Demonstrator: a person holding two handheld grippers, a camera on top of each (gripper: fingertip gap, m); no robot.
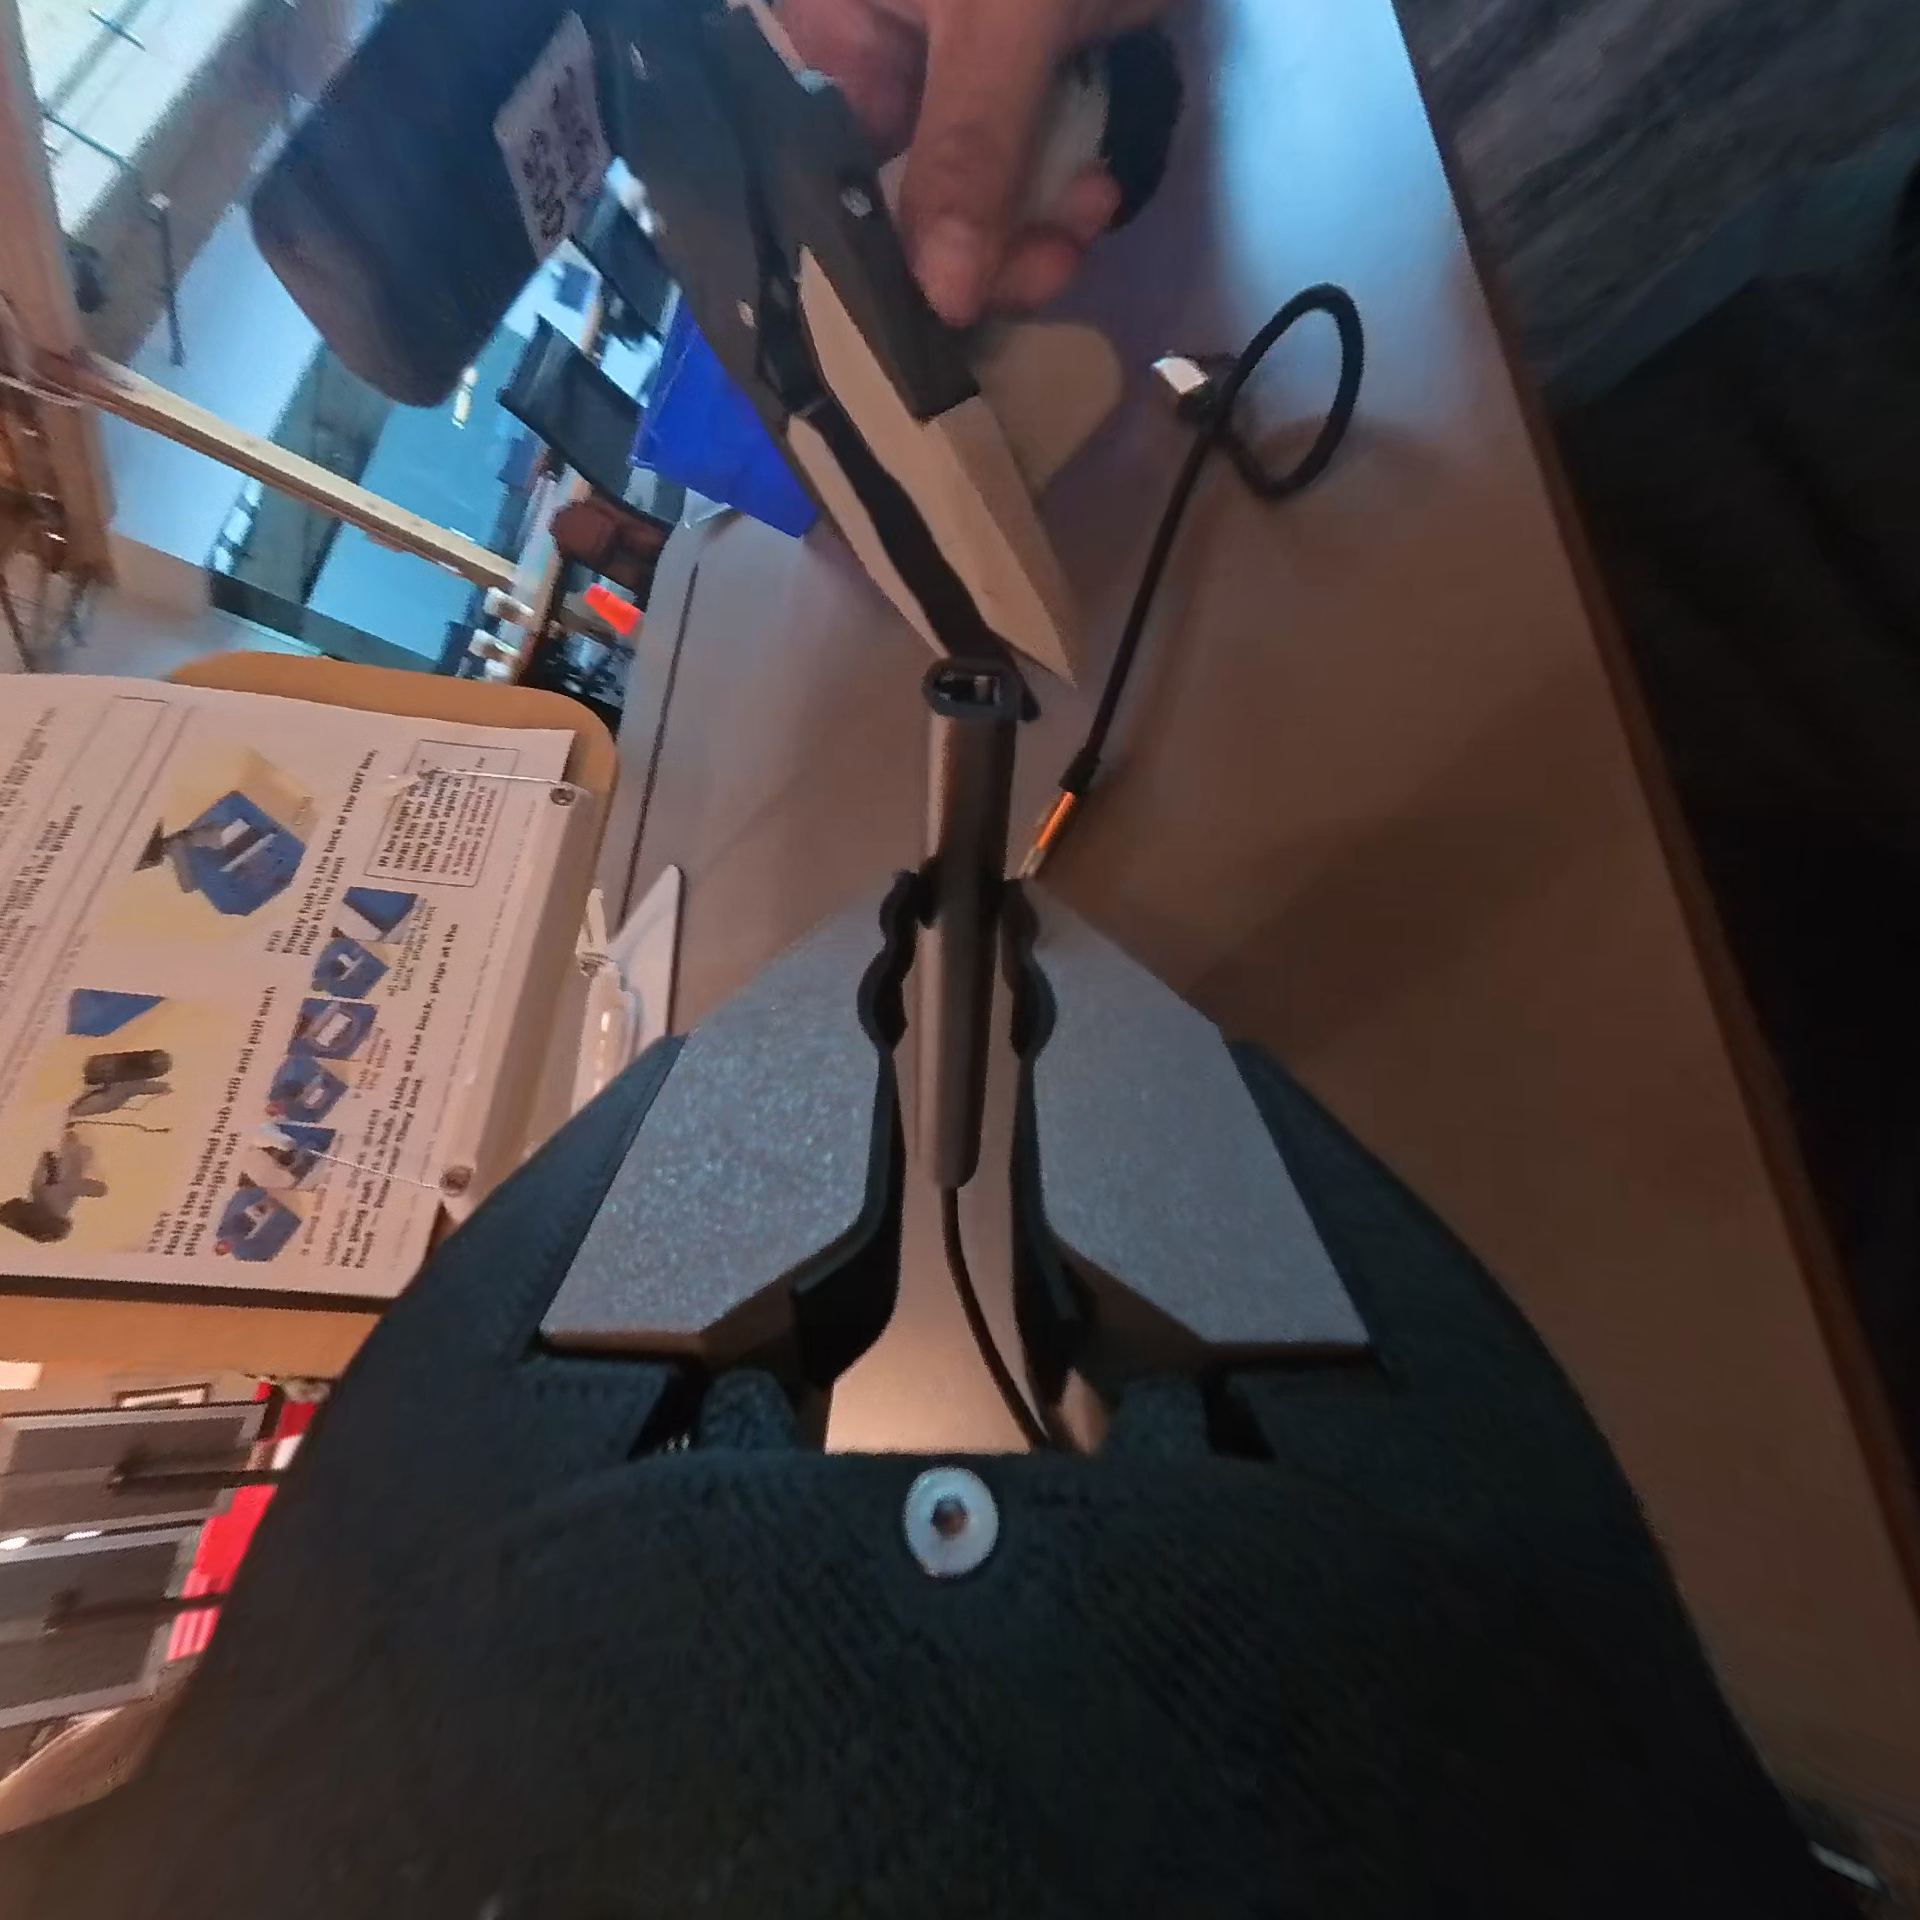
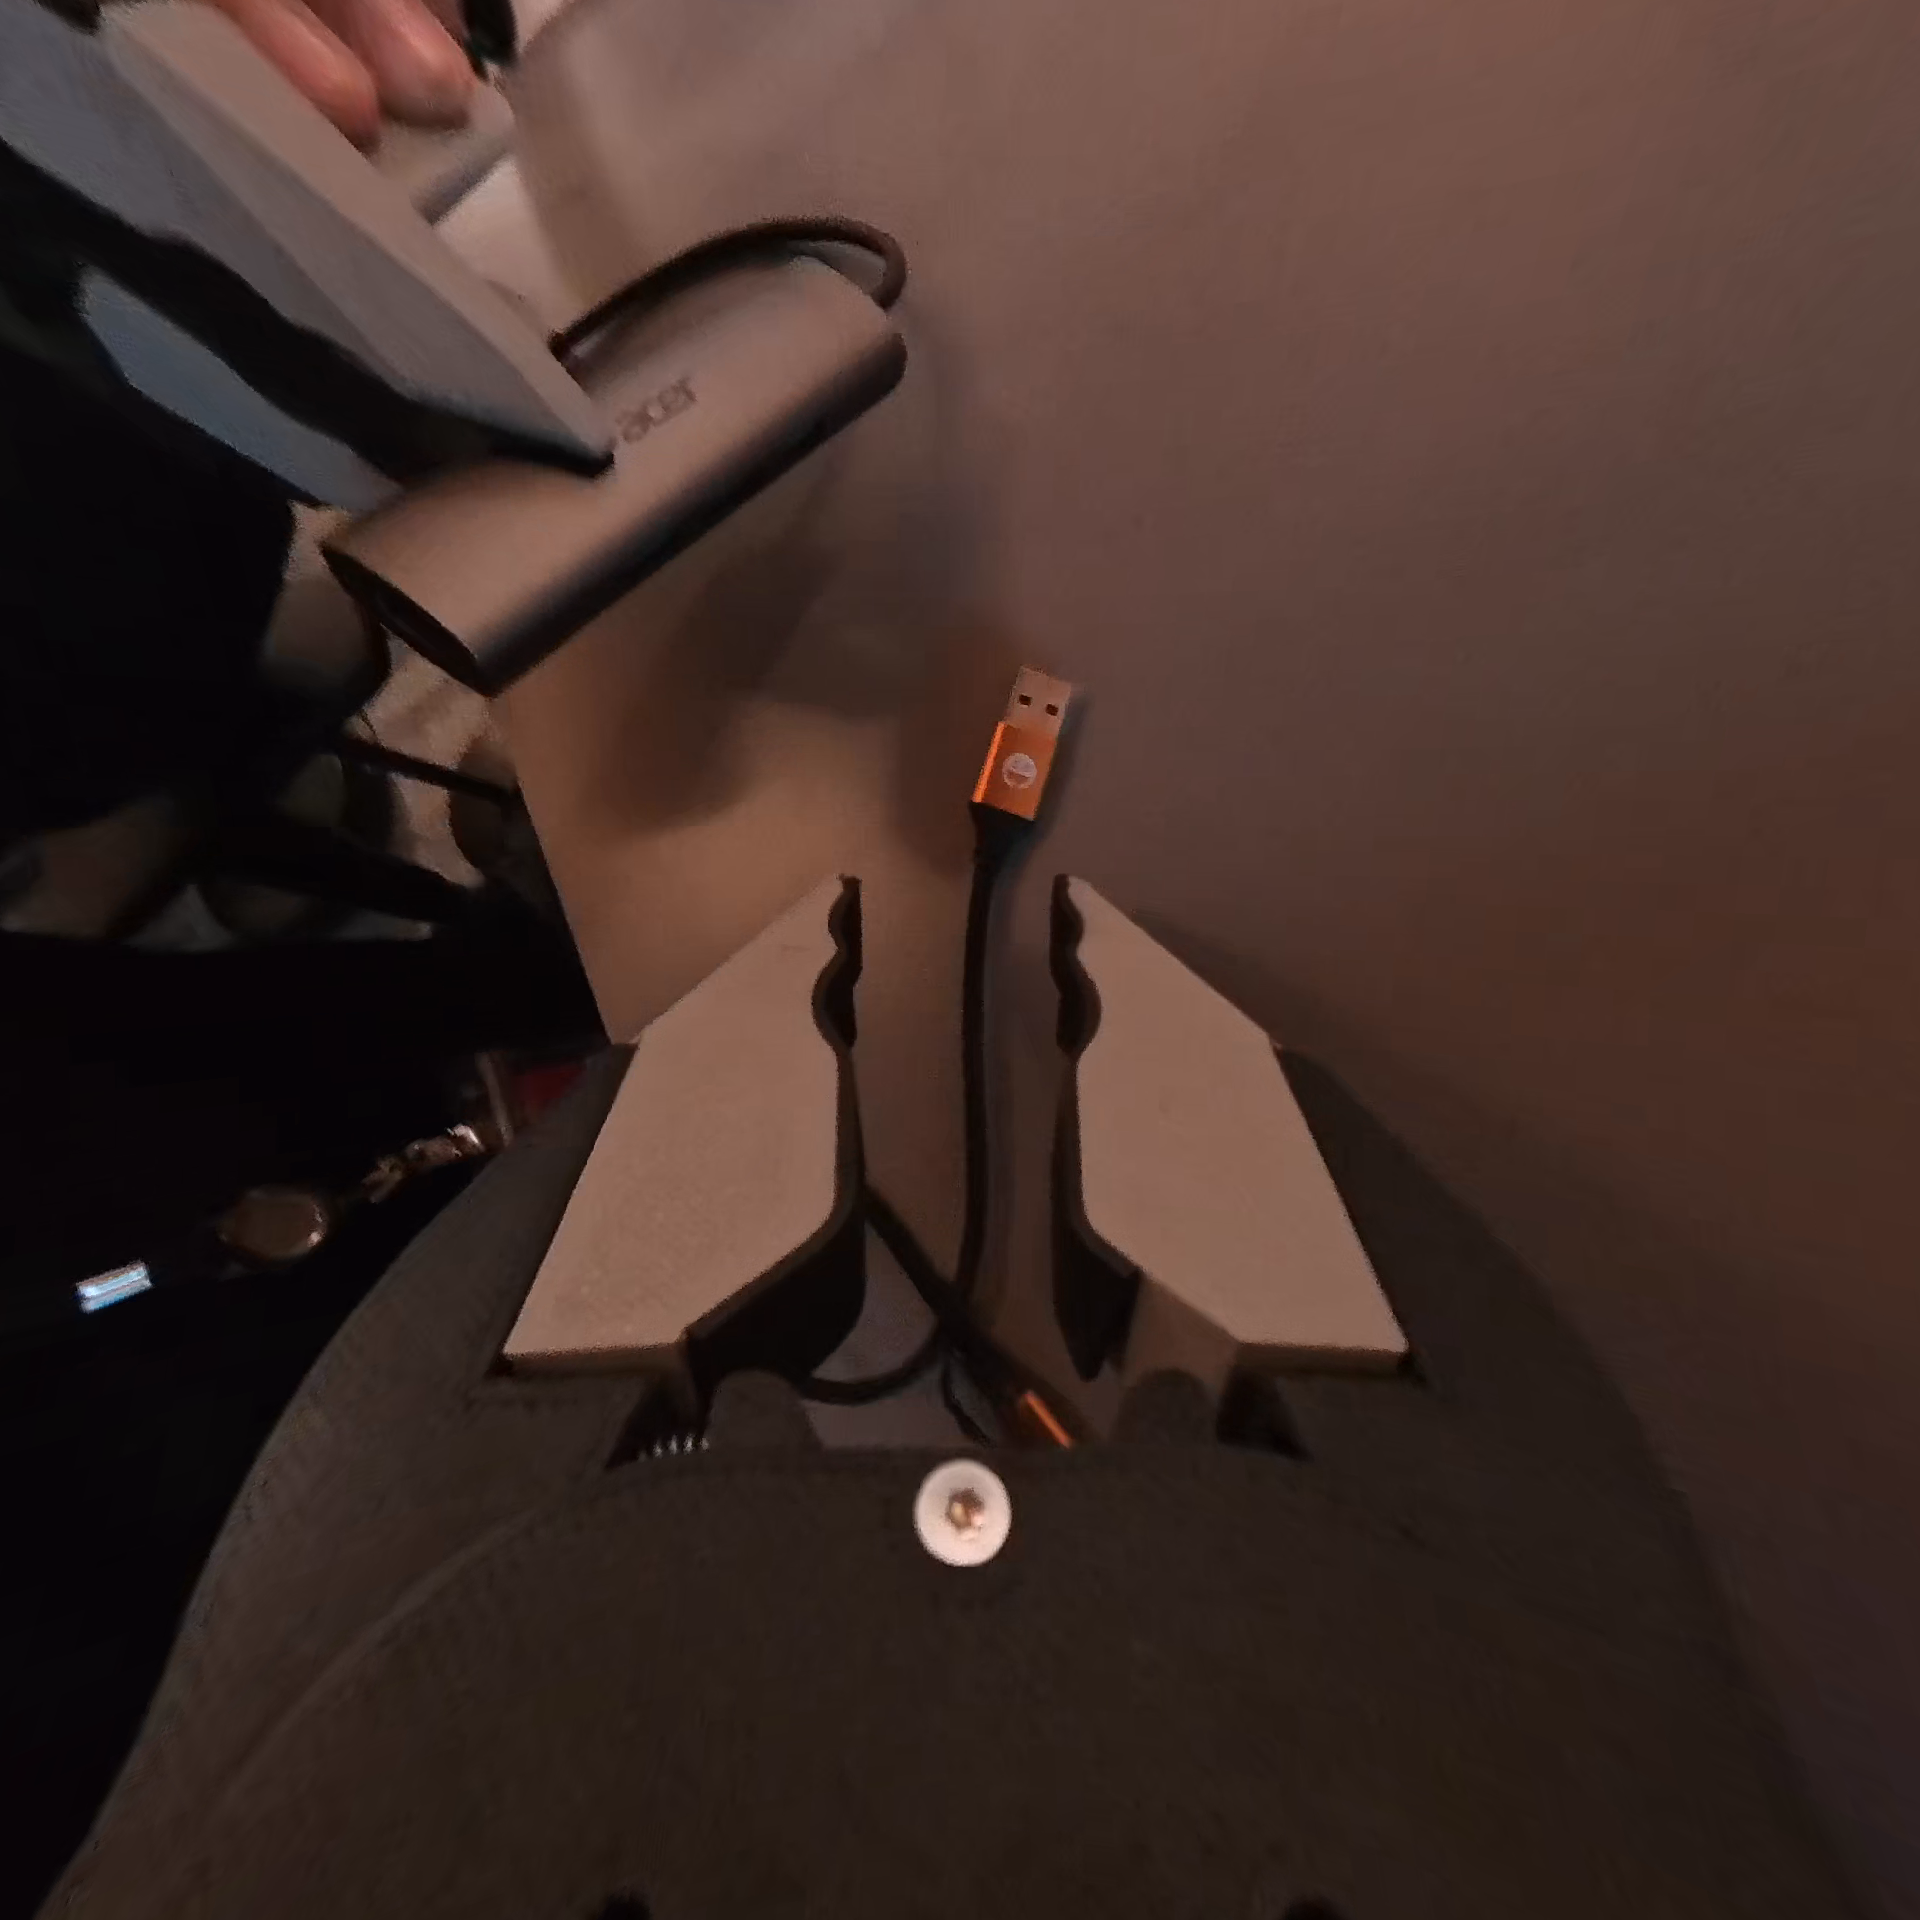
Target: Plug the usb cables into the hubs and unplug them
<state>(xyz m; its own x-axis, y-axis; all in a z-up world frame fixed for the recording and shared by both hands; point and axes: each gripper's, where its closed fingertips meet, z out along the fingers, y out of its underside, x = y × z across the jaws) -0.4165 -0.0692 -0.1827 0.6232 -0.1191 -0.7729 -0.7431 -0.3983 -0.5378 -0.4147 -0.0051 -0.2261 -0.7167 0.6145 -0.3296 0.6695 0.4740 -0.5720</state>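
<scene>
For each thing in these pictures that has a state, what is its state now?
Left claw: shut on the grey metal USB hub.
Grey metal USB hub: held above the table, no plug visible in its end port.
Right claw: open, holding nothing, black cable lying between its fingers.
Orange USB plug on black braided cable: unplugged, lying flat on the table.
Brown table top: bears the cable.

The left wrist view looks close along its fingers at the grey hub, rolled sideways. The right wrist view looks down at the table, the same hub at 10 o'clock.
</scene>
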